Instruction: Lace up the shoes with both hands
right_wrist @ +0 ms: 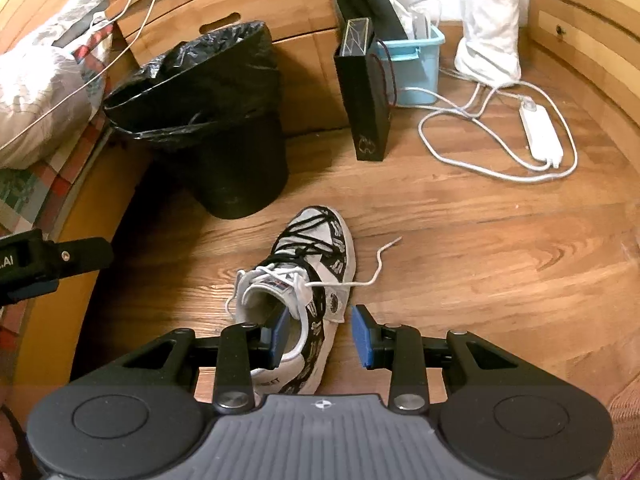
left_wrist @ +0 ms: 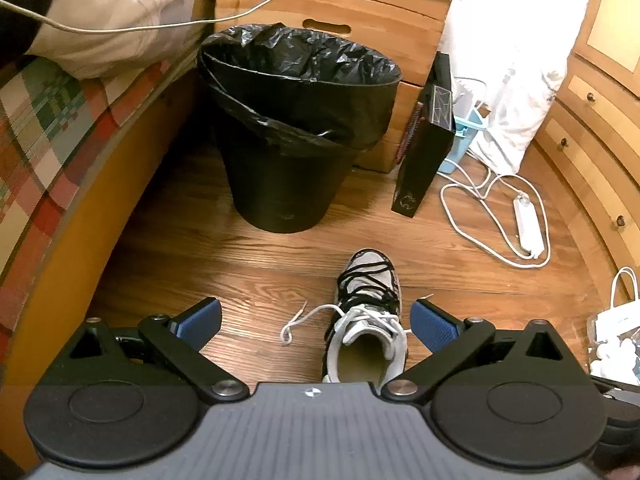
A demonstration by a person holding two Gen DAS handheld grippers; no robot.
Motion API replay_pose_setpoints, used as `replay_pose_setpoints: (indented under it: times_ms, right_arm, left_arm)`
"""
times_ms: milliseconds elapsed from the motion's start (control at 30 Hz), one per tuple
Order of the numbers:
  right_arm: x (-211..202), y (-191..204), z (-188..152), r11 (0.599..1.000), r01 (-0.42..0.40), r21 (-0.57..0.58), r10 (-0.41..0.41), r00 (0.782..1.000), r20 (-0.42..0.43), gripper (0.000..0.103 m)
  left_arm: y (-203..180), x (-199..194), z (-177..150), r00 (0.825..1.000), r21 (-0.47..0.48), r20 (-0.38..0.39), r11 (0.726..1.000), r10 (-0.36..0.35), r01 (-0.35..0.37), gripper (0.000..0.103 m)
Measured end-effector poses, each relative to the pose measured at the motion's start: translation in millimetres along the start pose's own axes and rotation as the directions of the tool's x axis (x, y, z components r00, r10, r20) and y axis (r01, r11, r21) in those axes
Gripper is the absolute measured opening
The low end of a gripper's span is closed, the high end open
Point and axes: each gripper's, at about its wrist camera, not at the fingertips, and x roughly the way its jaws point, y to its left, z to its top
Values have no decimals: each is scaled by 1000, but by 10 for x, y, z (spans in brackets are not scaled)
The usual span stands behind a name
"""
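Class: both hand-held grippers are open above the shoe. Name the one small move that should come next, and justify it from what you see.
Probably lower the right hand-held gripper to pinch the loose white lace end lying on the floor right of the shoe. Both hand-held grippers, left too, are open and hold nothing, and both lace ends trail free.

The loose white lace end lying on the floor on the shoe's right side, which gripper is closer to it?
Right. The right gripper hangs open just behind that lace end, straddling the shoe's right side. The left gripper sits open, well off beyond the shoe's other side.
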Motion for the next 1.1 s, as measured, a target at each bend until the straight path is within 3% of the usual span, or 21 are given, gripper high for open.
replay_pose_setpoints:
  times_ms: [1100]
  right_arm:
    - [-27, 14, -57, 999, -8, -40, 8, 1000, -2, 38]
  left_arm:
    - [18, 15, -27, 1000, -12, -21, 1000, -21, 21, 103]
